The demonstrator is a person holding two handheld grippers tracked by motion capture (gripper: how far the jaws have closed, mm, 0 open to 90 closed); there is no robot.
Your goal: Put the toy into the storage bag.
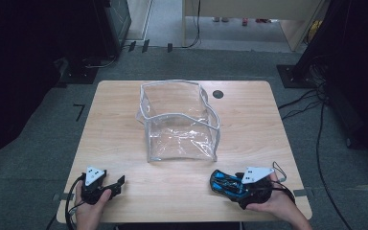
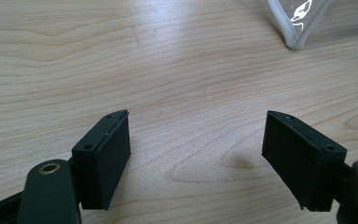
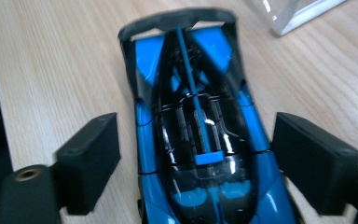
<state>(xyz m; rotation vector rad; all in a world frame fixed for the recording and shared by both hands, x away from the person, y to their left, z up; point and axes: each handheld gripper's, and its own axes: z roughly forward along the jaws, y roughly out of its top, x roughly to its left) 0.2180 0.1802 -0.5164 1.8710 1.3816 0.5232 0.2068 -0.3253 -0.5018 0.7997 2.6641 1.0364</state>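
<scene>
A lab-like workroom: a light wooden table (image 1: 124,143) stands on grey carpet (image 1: 28,124), with cables (image 1: 316,110) trailing beside it and dark equipment stands (image 1: 100,33) behind.

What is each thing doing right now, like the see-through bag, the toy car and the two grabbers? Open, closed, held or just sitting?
Clear plastic zip bag with white edging: standing upright on the table, top open, looks empty.
Blue and black toy sports car: resting on the table between the right jaws, not gripped.
Left gripper: jaws open, holding nothing.
Right gripper: jaws open either side of the car.
Light wooden table: bearing all of it.
</scene>
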